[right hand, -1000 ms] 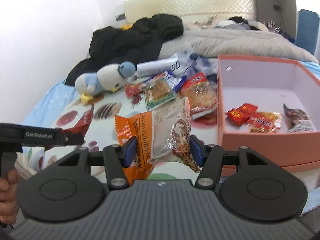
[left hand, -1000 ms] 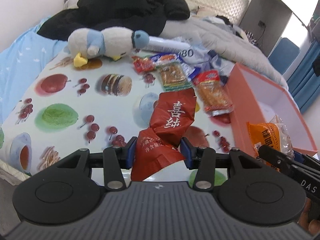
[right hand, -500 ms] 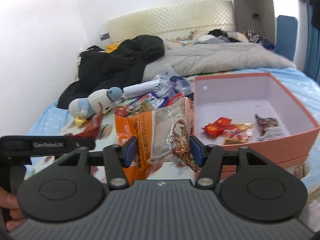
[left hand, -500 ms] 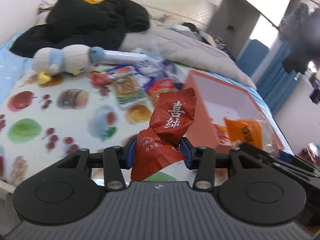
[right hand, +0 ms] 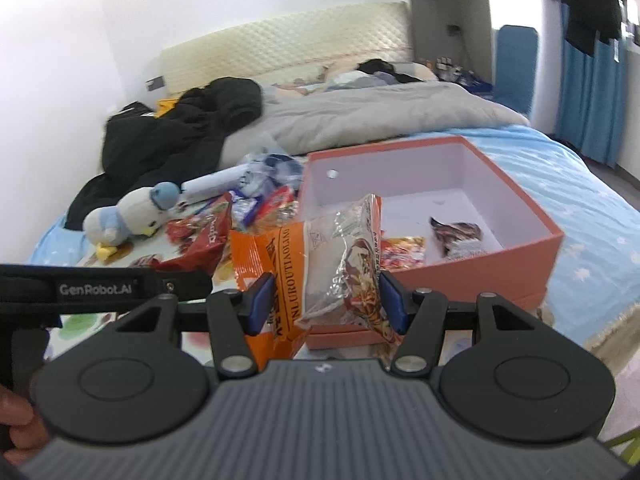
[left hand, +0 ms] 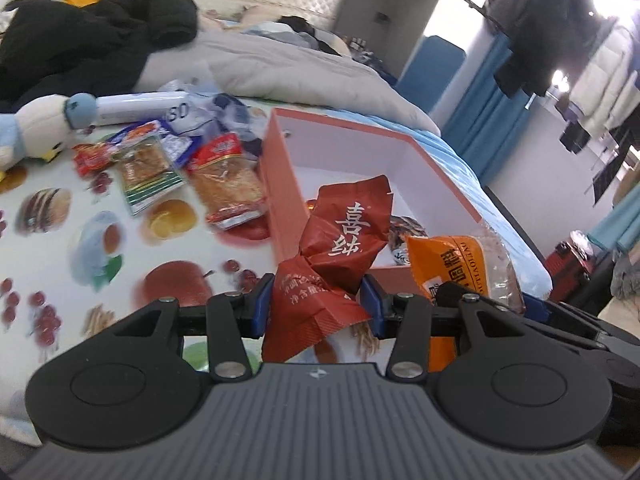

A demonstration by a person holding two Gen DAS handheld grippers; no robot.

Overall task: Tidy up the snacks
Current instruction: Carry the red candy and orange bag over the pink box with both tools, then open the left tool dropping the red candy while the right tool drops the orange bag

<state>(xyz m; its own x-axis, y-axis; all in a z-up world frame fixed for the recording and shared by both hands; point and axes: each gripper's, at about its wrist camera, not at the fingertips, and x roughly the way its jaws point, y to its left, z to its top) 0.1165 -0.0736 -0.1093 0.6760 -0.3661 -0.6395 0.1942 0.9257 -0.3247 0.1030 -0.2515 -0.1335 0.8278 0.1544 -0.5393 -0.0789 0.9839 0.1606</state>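
Note:
My left gripper (left hand: 318, 304) is shut on a dark red snack packet (left hand: 340, 252) with white characters, held in the air near the front left corner of the open pink box (left hand: 280, 184). My right gripper (right hand: 326, 300) is shut on an orange and clear snack bag (right hand: 320, 264), held in front of the box (right hand: 480, 264). That bag also shows at the right of the left wrist view (left hand: 452, 264). A few small packets (right hand: 456, 236) lie inside the box. Several snack packets (left hand: 228, 176) lie on the fruit-print cloth (left hand: 100, 240) left of the box.
A plush penguin (right hand: 128, 216) and a white tube (left hand: 136, 106) lie at the back left. A black coat (right hand: 180, 132) and grey duvet (right hand: 380, 116) cover the bed behind. The left gripper's body (right hand: 96, 288) shows at the left of the right wrist view.
Both grippers have moved right toward the box, each still holding its packet. The box now fills more of both views.

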